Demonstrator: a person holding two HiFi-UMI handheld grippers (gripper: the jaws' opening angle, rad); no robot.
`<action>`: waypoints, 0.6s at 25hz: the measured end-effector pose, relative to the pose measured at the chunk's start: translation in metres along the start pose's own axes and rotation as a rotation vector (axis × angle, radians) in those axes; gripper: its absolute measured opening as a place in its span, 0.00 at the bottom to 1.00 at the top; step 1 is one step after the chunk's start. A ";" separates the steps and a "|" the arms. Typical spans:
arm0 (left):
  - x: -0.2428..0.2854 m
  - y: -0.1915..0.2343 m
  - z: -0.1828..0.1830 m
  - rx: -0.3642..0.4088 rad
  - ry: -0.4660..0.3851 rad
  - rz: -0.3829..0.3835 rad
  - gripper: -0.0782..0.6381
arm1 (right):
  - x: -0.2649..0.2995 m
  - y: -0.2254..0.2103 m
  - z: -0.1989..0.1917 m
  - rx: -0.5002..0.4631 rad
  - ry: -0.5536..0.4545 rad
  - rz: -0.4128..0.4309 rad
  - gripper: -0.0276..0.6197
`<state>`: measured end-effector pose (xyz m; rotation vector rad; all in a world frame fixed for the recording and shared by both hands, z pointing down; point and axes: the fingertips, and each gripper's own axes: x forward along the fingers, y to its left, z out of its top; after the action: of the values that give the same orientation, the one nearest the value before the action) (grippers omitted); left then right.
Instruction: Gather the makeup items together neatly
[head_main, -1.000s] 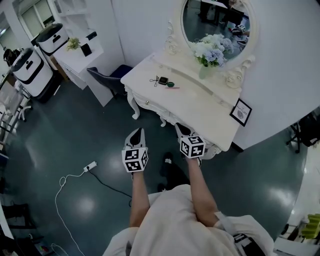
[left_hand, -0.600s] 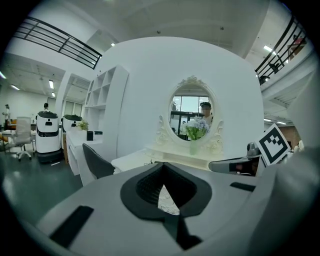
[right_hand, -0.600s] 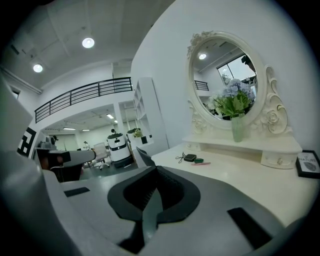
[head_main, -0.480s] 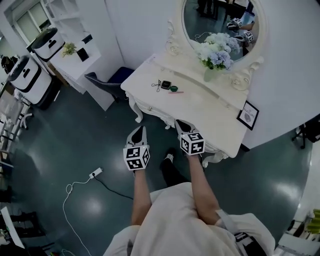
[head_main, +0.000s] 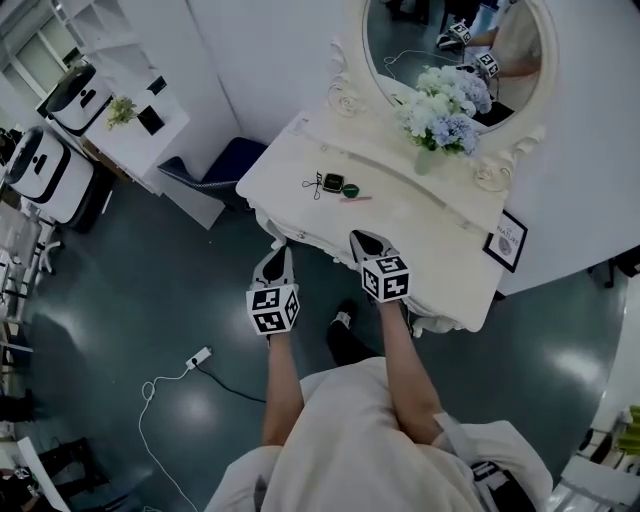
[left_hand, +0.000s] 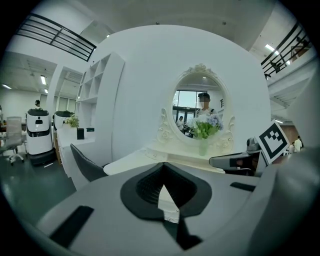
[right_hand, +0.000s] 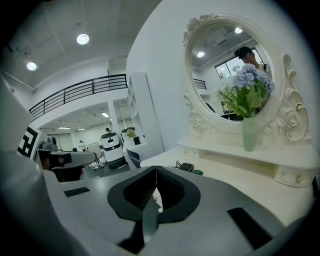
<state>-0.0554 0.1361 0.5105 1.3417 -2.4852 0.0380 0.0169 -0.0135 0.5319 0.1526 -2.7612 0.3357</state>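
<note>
The makeup items lie in a small cluster on the cream vanity table: a black compact, a green round piece, a thin pink stick and a black wire tool. My left gripper hangs over the floor just before the table's front edge, jaws together and empty. My right gripper is at the table's front edge, also shut and empty. In the right gripper view the compact lies beyond the closed right gripper. The left gripper looks toward the mirror.
A vase of flowers stands before the oval mirror, and a small framed picture sits at the table's right end. A blue chair is left of the table. A power strip with cable lies on the floor.
Both grippers have moved forward toward the vanity; the right one now reaches its front edge. Their jaws have stayed shut.
</note>
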 end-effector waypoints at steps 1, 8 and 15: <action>0.009 0.003 0.003 0.002 0.003 -0.004 0.13 | 0.007 -0.005 0.003 -0.002 0.003 -0.001 0.10; 0.068 0.025 0.032 0.029 0.005 -0.025 0.13 | 0.055 -0.044 0.037 0.011 -0.008 -0.024 0.10; 0.121 0.046 0.056 0.047 -0.003 -0.042 0.13 | 0.099 -0.075 0.065 0.021 -0.021 -0.045 0.10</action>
<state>-0.1692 0.0538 0.4978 1.4134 -2.4722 0.0858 -0.0856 -0.1084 0.5244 0.2249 -2.7707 0.3528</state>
